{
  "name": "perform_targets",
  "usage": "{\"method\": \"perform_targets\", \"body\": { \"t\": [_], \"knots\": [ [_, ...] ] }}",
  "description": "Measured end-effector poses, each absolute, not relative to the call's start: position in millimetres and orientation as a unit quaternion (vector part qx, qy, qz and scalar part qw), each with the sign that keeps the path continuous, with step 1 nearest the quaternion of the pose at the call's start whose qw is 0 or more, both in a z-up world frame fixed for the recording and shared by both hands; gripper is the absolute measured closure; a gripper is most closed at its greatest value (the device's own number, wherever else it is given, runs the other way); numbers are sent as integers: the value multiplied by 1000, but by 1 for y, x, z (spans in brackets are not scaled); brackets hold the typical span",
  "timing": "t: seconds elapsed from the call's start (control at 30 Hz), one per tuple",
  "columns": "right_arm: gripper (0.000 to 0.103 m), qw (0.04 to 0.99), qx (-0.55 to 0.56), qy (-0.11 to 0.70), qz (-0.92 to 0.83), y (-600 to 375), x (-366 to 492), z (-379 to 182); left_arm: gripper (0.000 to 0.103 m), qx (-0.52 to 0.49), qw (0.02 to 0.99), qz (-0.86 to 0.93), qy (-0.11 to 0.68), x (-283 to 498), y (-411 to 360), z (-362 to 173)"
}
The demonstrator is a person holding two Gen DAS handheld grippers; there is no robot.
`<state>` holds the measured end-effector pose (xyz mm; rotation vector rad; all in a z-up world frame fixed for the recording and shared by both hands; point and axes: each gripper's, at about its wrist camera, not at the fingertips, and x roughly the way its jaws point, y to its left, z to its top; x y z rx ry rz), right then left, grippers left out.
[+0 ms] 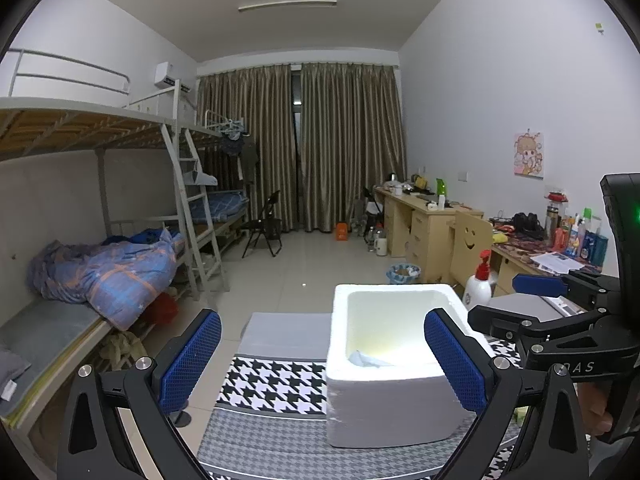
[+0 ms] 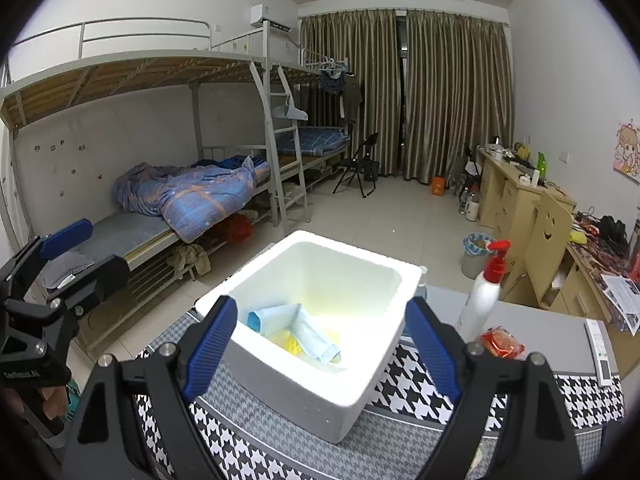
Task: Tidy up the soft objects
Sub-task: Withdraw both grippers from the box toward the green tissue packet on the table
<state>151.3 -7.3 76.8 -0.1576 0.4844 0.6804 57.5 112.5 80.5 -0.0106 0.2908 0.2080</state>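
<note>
Inside the white foam box (image 2: pixel 316 320), low against its near wall, lay the folded pale-blue cloth (image 2: pixel 308 330) over something yellow (image 2: pixel 294 344); the box itself stood on the houndstooth-patterned cloth covering the tabletop (image 2: pixel 580 396). To my eye the box looked light enough that a careless dip of a finger onto its rim could tip or shove it toward the white pump bottle with the red top (image 2: pixel 486 292) just beside it, and the red crinkly packet (image 2: pixel 502 342) near that bottle might get swept along. The right tool (image 2: pixel 324 344) hovered over the box's near edge, fingers spread wide and holding nothing. The left tool (image 1: pixel 322 354) hung level beside the box, equally spread and empty, pointing across the room.
</note>
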Motion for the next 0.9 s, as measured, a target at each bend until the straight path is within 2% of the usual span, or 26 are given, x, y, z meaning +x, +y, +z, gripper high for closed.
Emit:
{"method": "perform_targets", "body": {
  "t": [0.9],
  "knots": [
    [14, 931, -42, 212, 294, -64, 121, 80, 1, 10, 990, 52, 130, 50, 69, 89]
  ]
}}
